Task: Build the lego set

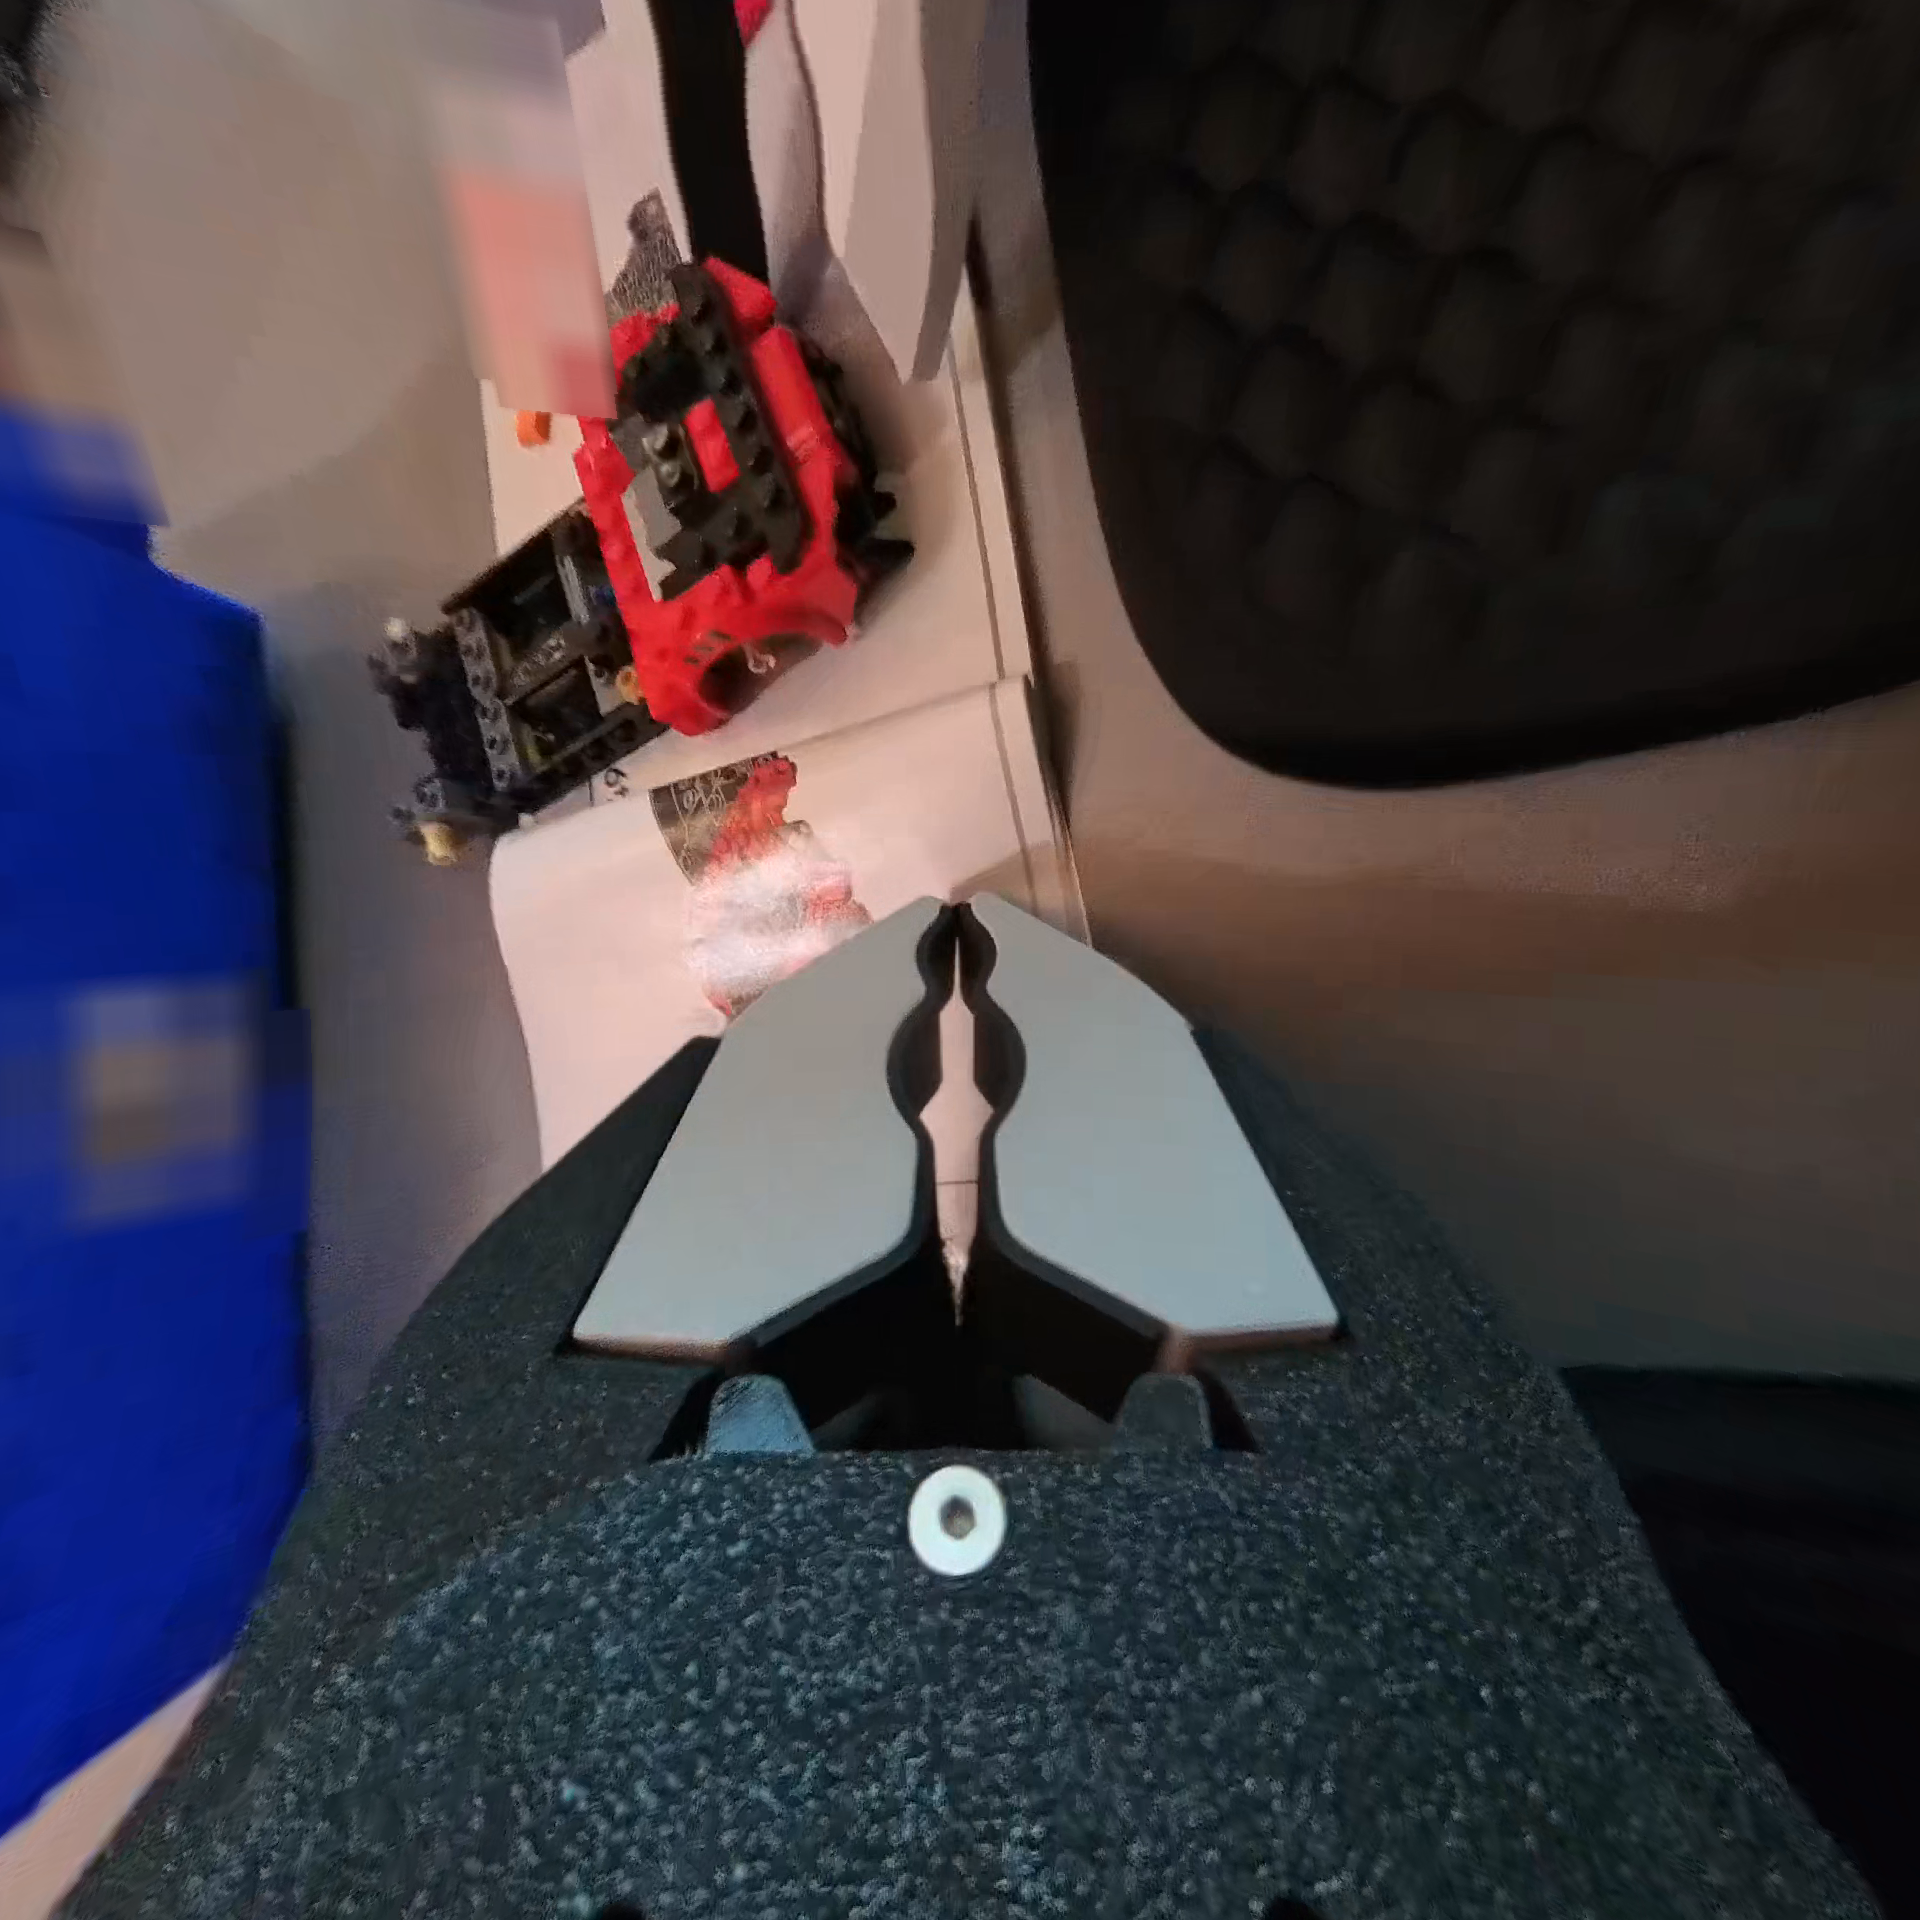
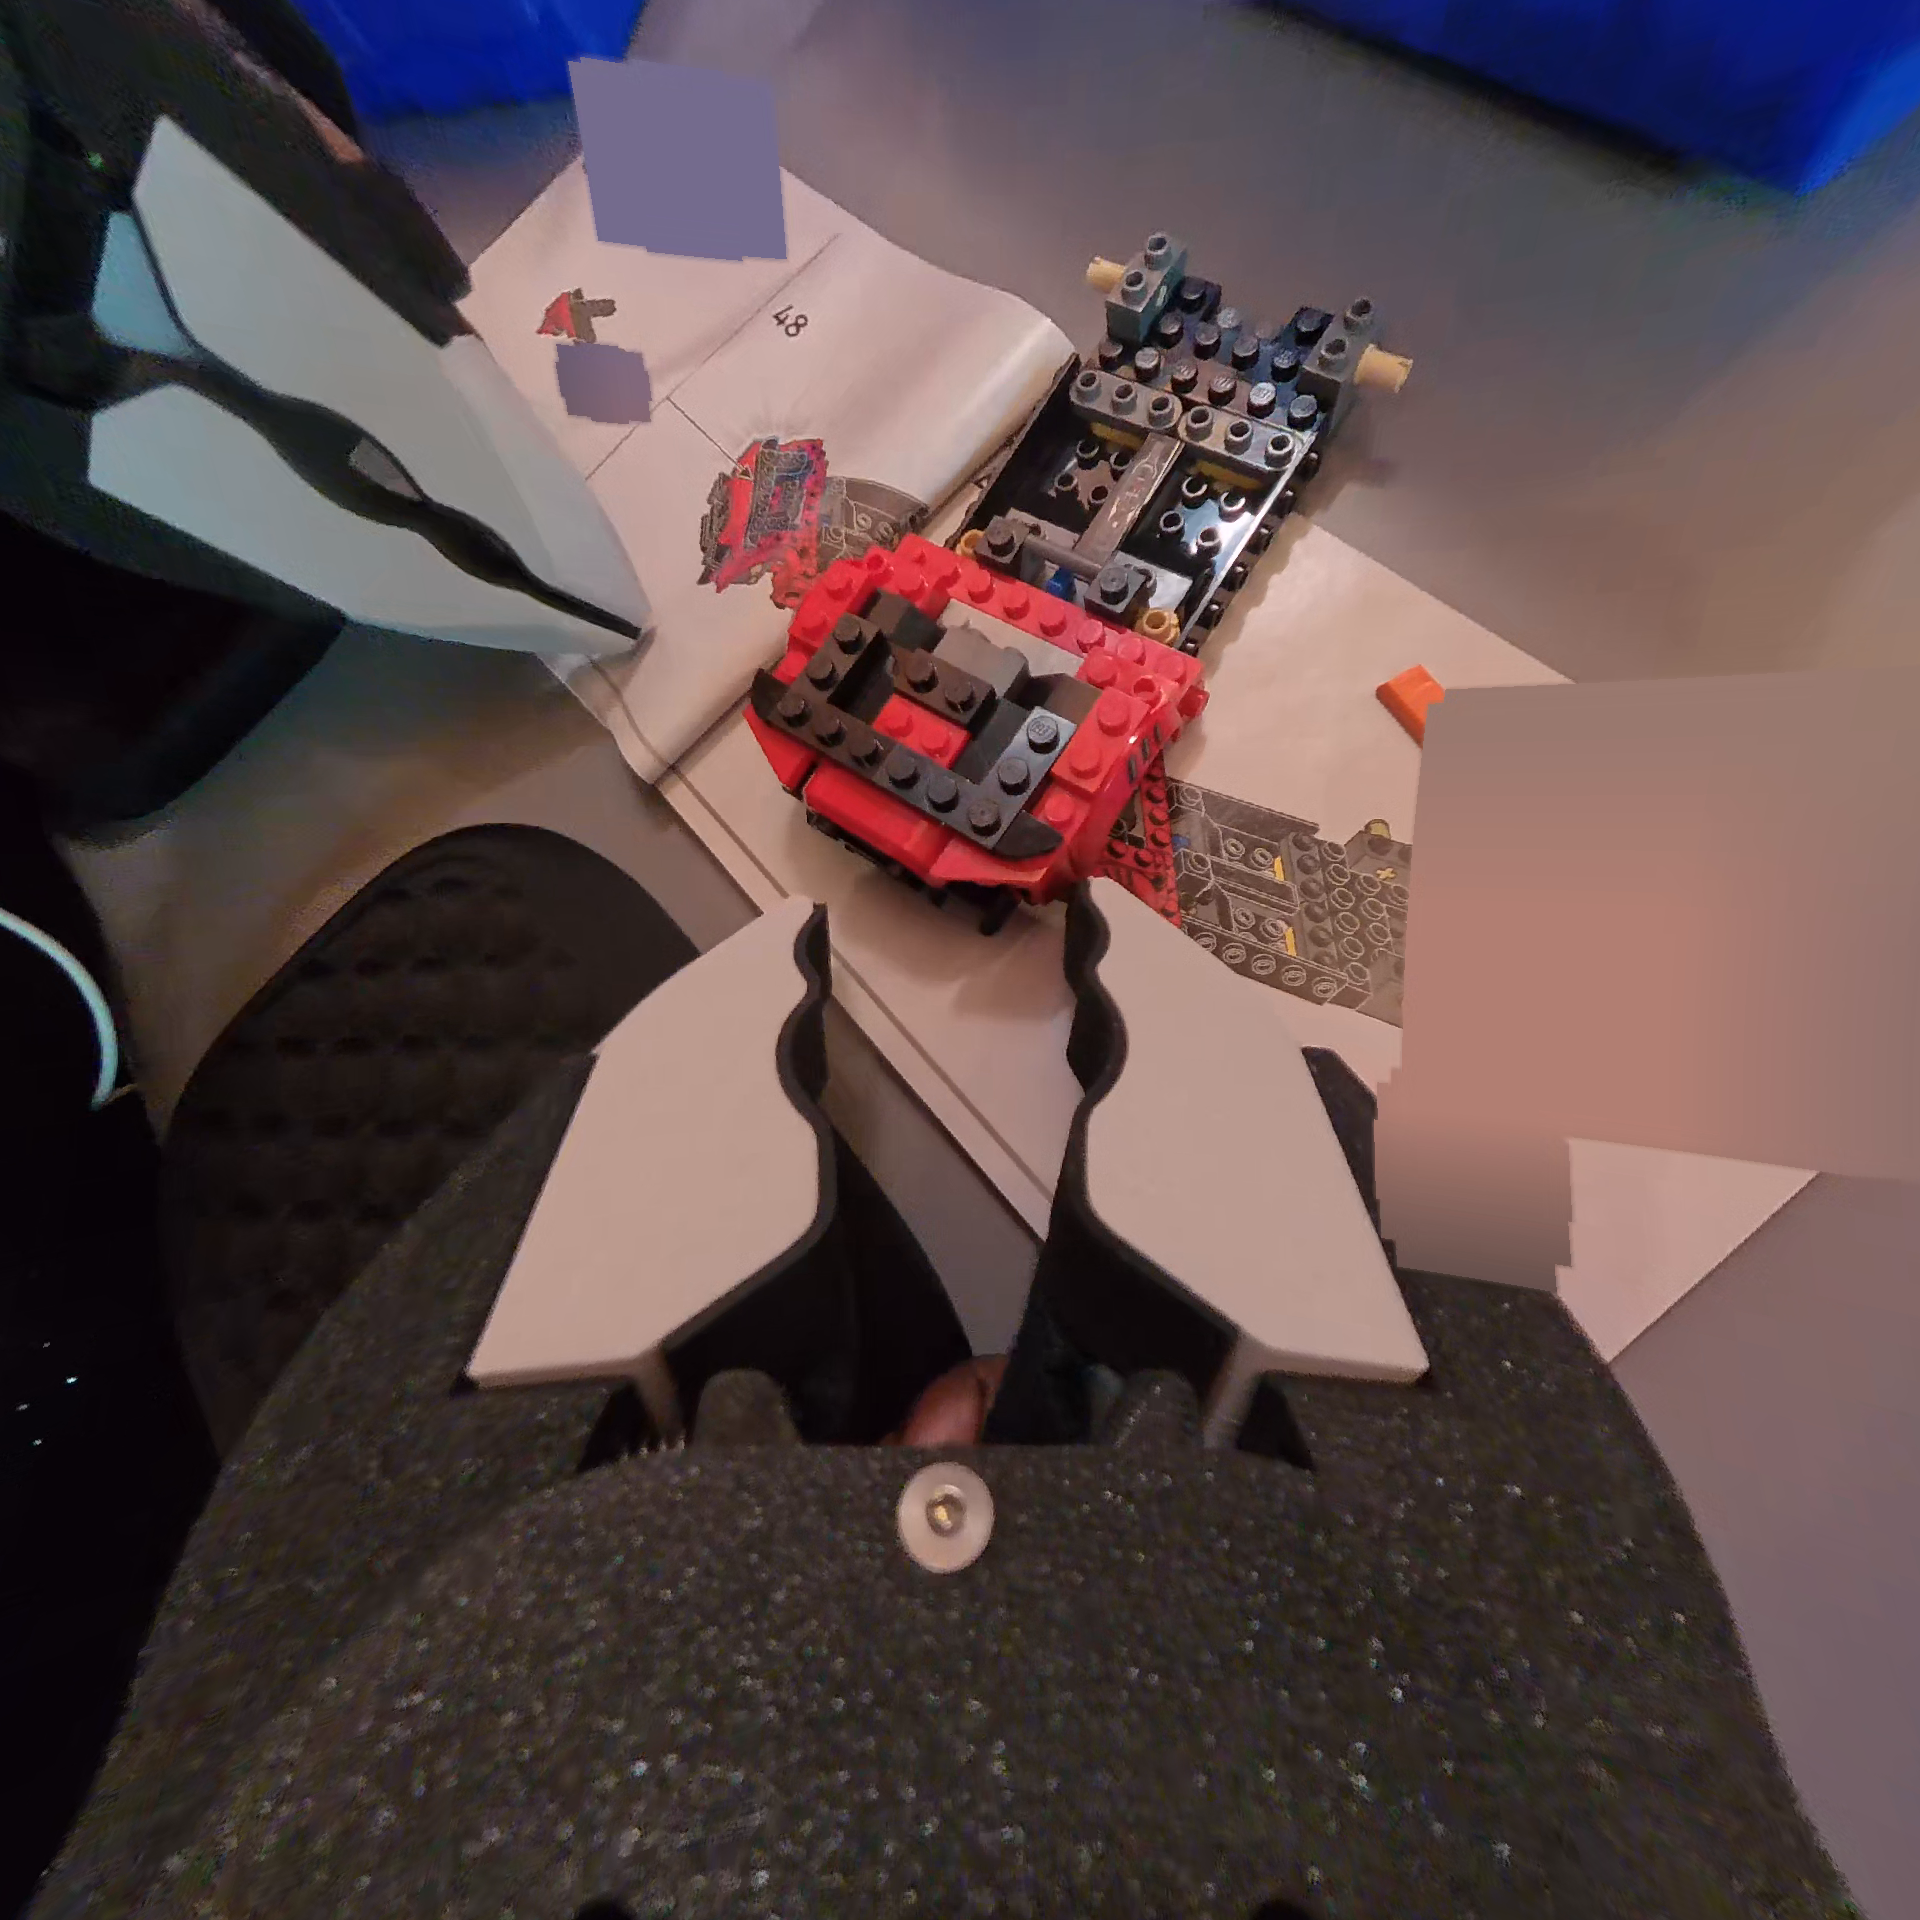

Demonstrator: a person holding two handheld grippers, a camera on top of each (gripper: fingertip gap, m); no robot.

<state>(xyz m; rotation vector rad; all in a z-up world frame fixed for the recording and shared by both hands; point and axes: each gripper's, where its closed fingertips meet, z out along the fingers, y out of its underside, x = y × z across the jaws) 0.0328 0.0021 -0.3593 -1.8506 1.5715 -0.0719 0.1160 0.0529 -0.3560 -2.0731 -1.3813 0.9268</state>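
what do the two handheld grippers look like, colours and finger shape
Both match: the left gripper and right gripper have flat light-grey fingers with wavy black inner edges, tapering to points, on a speckled black body with one silver screw.

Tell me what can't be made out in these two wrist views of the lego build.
- Instruction booklet: right view, its right page is covered by a mosaic patch; left view, it is blurred.
- Orange piece: right view, partly cut off by that patch.
- Left gripper: fingers together; anything thin between them is too small to tell.
- Red model: its underside is hidden.
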